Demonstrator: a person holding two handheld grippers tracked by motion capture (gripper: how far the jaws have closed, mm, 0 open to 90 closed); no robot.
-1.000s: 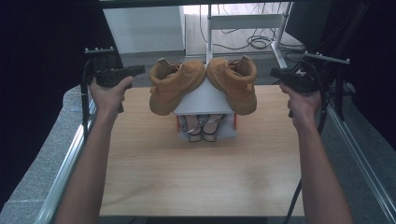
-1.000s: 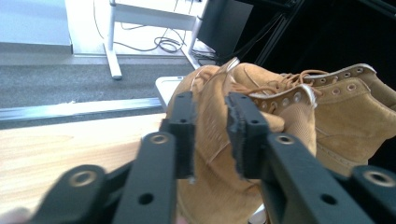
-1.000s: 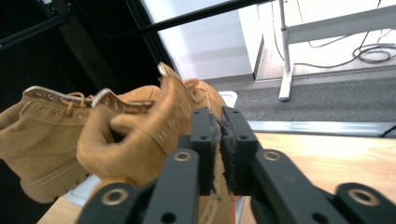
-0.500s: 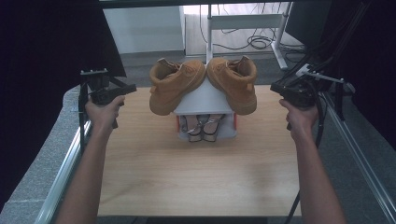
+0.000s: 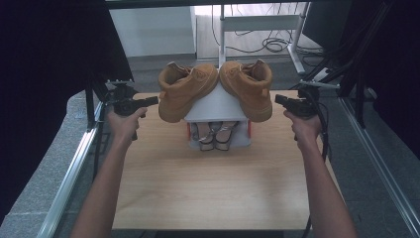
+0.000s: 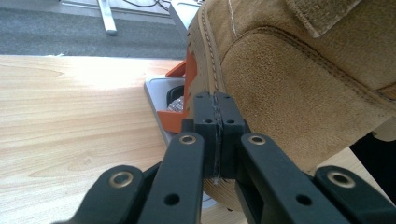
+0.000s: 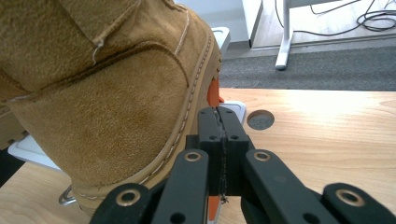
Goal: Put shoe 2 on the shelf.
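Both hands have dropped lower since the earlier frame; left gripper (image 5: 152, 100) & right gripper (image 5: 278, 98) now sit w/ jaws pressed together, nothing between. Two tan suede boots (image 5: 185, 91) (image 5: 249, 87) lean on a grey rack (image 5: 218, 106) at the light wood tabletop (image 5: 208, 188) rear, each gripper just beside its nearer boot.

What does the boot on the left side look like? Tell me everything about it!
The left boot is tan and looks like suede, with pale stitching along its thick sole edge and a padded collar. It leans tilted on the sloped top of a white rack, toe up toward the other boot, heel hanging low over the wooden table. The left gripper, fingers shut, sits close beside its heel.
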